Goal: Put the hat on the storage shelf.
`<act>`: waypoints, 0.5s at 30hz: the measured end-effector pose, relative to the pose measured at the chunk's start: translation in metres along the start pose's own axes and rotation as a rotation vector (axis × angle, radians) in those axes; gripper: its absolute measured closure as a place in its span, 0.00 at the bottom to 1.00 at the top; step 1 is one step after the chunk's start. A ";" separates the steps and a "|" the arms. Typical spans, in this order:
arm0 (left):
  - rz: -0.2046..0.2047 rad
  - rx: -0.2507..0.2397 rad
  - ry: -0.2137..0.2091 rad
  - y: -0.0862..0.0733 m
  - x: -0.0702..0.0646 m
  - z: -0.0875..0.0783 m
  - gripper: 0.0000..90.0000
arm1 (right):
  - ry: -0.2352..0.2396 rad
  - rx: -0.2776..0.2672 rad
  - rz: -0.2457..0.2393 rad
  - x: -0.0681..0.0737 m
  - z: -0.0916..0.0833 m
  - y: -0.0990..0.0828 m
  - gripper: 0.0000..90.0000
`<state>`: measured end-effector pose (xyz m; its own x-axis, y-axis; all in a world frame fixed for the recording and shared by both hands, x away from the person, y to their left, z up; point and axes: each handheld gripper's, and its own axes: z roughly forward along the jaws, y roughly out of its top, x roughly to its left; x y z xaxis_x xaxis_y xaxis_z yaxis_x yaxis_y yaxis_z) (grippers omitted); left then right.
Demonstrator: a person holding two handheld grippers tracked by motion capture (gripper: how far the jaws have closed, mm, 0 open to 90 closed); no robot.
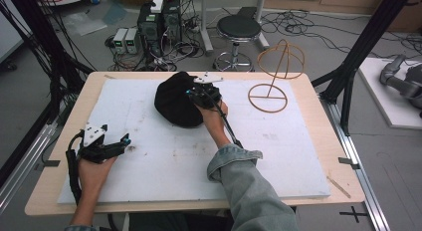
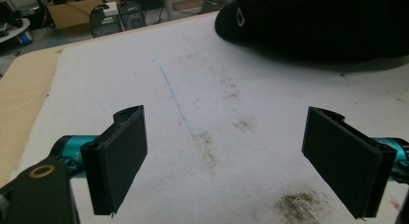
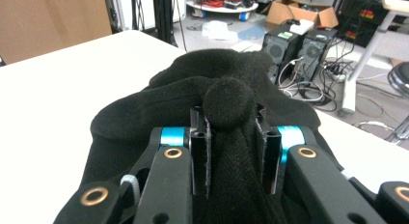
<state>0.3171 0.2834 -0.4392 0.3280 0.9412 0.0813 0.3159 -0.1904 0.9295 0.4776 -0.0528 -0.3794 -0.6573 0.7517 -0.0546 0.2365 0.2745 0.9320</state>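
Right gripper [image 3: 234, 151]: jaws clamped on a fold of the black hat [image 3: 193, 93].
Left gripper [image 2: 241, 161]: jaws wide, nothing between them.
Hat [image 2: 318, 21]: ahead of left jaws, on the surface [image 2: 202, 89].

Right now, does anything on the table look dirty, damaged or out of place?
Yes. The white foam mat is soiled: brown smudges near the left claw and a thin blue line across it. The black hat lies bunched, pinched in the right claw.
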 end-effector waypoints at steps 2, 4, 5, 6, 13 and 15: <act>0.000 0.001 0.000 0.000 0.000 0.000 0.18 | -0.005 -0.015 -0.005 -0.002 -0.005 0.004 0.84; 0.000 0.000 0.001 0.000 0.000 0.000 0.18 | -0.007 -0.027 0.000 -0.003 -0.011 0.009 0.85; -0.001 -0.001 0.001 0.000 0.000 0.000 0.18 | -0.007 -0.037 -0.006 -0.004 -0.014 0.012 0.85; 0.000 0.001 0.002 0.000 0.000 0.000 0.18 | -0.011 -0.043 -0.006 -0.004 -0.017 0.014 0.85; 0.003 0.000 0.003 0.000 0.000 0.000 0.18 | -0.022 -0.081 -0.027 -0.010 -0.037 0.028 0.86; 0.003 0.002 0.004 0.000 -0.001 0.000 0.18 | -0.019 -0.106 -0.032 -0.013 -0.047 0.034 0.86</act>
<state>0.3169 0.2829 -0.4392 0.3252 0.9418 0.0853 0.3165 -0.1934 0.9287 0.4606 -0.0820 -0.3297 -0.6494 0.7551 -0.0902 0.1380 0.2337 0.9624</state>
